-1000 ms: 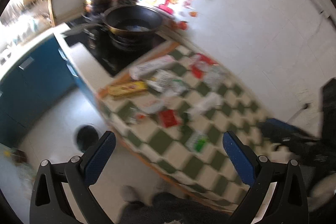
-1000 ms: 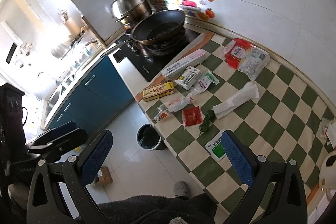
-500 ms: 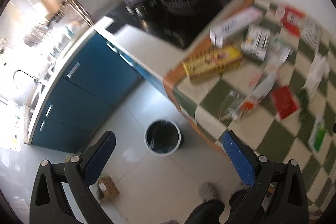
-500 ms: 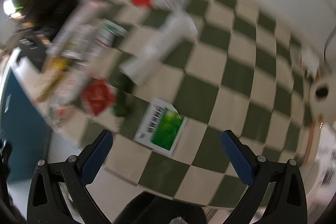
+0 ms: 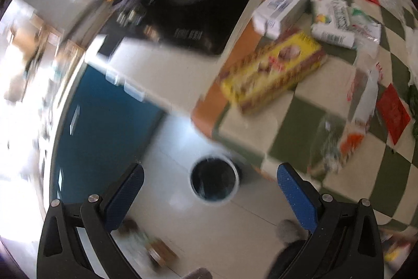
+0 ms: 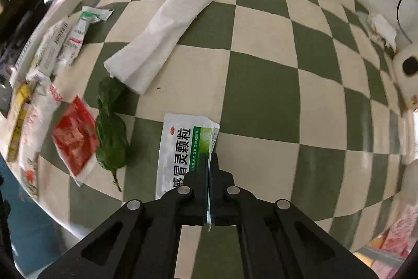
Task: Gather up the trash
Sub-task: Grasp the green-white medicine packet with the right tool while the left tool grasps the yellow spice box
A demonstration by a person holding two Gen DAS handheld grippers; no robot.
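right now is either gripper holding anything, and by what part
The right gripper is shut on the green-and-white sachet, pinching its right edge. The left gripper is open and empty.

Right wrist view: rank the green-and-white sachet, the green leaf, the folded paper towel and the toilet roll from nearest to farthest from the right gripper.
1. Green-and-white sachet, pinched in the right gripper.
2. Green leaf, just left.
3. Folded paper towel, ahead, left of centre.
4. Toilet roll, far right edge.

The checkered countertop (image 6: 261,96) bears a paper towel (image 6: 169,25), green leaf (image 6: 111,137), red packet (image 6: 74,137) and sachet (image 6: 183,148).
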